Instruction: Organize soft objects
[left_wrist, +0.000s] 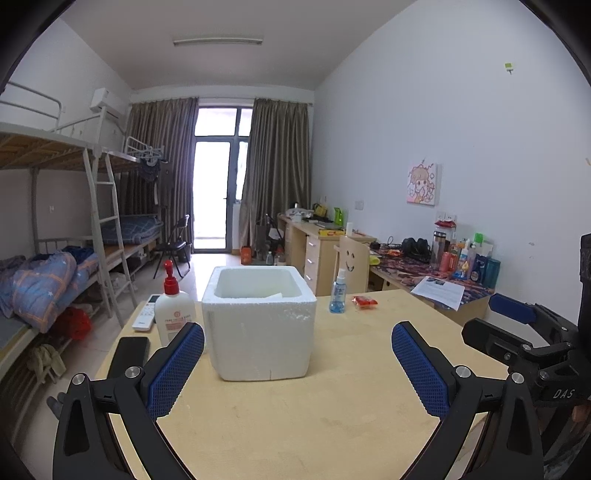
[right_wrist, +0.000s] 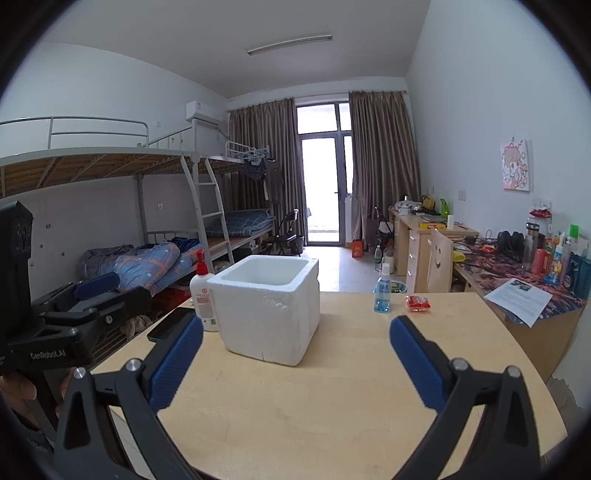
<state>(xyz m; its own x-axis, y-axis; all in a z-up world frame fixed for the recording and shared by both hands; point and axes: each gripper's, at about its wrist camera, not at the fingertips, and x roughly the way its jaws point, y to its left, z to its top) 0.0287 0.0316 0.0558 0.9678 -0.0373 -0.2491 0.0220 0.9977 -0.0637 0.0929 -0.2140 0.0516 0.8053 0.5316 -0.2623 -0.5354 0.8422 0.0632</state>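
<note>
From my left wrist camera, my left claw (left_wrist: 297, 363) hangs over the near part of the wooden table (left_wrist: 332, 406) with its blue pads spread wide and nothing between them. Straight ahead stands the white foam box (left_wrist: 258, 325), open at the top; a pale flat piece shows low inside it, though I cannot tell what it is. Just left of the box is a white lotion bottle with a red pump (left_wrist: 173, 310), with a white remote (left_wrist: 147, 315) and a black phone (left_wrist: 129, 354) beside it. To the right and farther back stand a small blue spray bottle (left_wrist: 338, 293) and a red packet (left_wrist: 365, 301), well apart from the box. My right claw (left_wrist: 517, 325) shows at the right edge. From my right wrist camera, my right claw (right_wrist: 295, 360) is likewise spread open and empty above the table (right_wrist: 332, 406). The foam box (right_wrist: 267, 314) sits ahead and slightly left, the lotion bottle (right_wrist: 202, 295) touching or just beside its left wall, the phone (right_wrist: 168, 325) nearer me. The spray bottle (right_wrist: 383, 290) and red packet (right_wrist: 418, 303) lie to the right. My left claw (right_wrist: 85, 295) shows at the left edge.
</note>
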